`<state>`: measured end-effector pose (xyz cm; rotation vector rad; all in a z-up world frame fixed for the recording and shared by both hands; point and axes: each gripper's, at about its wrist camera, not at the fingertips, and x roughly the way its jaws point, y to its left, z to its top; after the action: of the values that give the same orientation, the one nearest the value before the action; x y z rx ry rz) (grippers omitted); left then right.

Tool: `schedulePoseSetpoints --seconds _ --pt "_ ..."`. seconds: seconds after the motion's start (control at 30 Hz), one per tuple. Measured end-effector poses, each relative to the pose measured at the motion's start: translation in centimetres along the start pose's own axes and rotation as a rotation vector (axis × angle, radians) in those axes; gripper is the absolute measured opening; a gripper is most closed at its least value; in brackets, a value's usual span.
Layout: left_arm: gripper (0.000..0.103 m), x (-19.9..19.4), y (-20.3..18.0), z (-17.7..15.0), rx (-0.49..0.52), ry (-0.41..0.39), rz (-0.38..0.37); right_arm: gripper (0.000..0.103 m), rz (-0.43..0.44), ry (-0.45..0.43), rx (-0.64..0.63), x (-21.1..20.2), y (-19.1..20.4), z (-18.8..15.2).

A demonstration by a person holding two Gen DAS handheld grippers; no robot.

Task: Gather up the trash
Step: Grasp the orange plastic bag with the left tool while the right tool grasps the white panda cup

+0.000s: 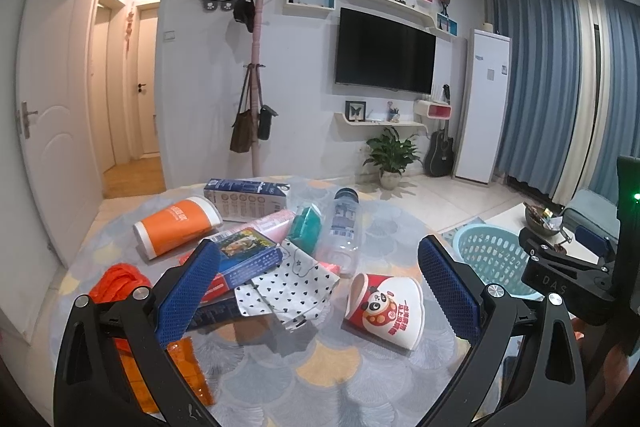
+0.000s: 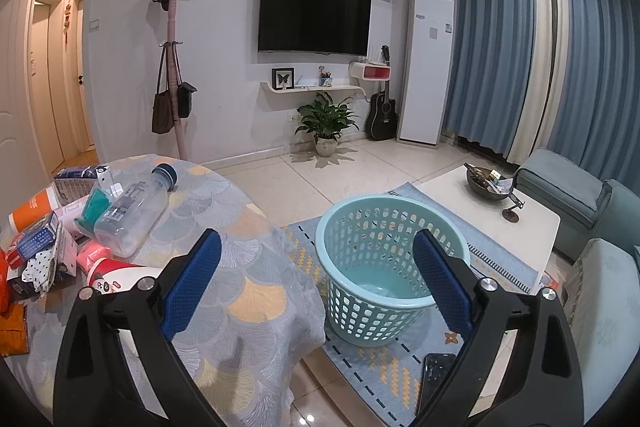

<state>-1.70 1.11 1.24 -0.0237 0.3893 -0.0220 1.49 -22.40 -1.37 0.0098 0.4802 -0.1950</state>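
Just beyond the open left tongs (image 1: 320,291) lies the trash pile (image 1: 256,247)

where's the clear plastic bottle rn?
The clear plastic bottle lies on its side on the table, far side of the trash pile, between the teal packet and the table's right edge.

Only "DAS" reads clearly — on the right claw's black body (image 1: 554,281); package print is illegible.

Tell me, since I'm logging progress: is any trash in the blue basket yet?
No, the blue basket on the rug shows only its bare bottom.
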Motion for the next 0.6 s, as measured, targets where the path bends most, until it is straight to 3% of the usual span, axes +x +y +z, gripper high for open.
schedulePoseSetpoints --seconds 0.07,0.23,0.33,0.5,0.6 --pt "0.096 0.0 0.1 0.1 -0.006 -0.001 -0.003 0.085 0.000 0.001 -0.002 -0.1 0.0 0.0" --pt "0.096 -0.5 1.9 0.4 -0.038 -0.016 0.048 0.068 0.030 0.000 -0.017 -0.4 0.7 0.0" --pt "0.096 -0.9 5.1 0.5 -0.078 -0.019 0.100 0.068 0.061 -0.005 -0.028 -0.7 1.4 0.0" --pt "0.096 -1.9 10.7 0.3 -0.108 0.000 0.265 0.068 0.160 0.021 -0.057 -0.5 3.7 -0.5" --pt "0.096 -1.8 14.1 -0.5 -0.147 0.073 0.269 0.077 0.234 0.061 -0.084 0.0 5.7 -1.0"
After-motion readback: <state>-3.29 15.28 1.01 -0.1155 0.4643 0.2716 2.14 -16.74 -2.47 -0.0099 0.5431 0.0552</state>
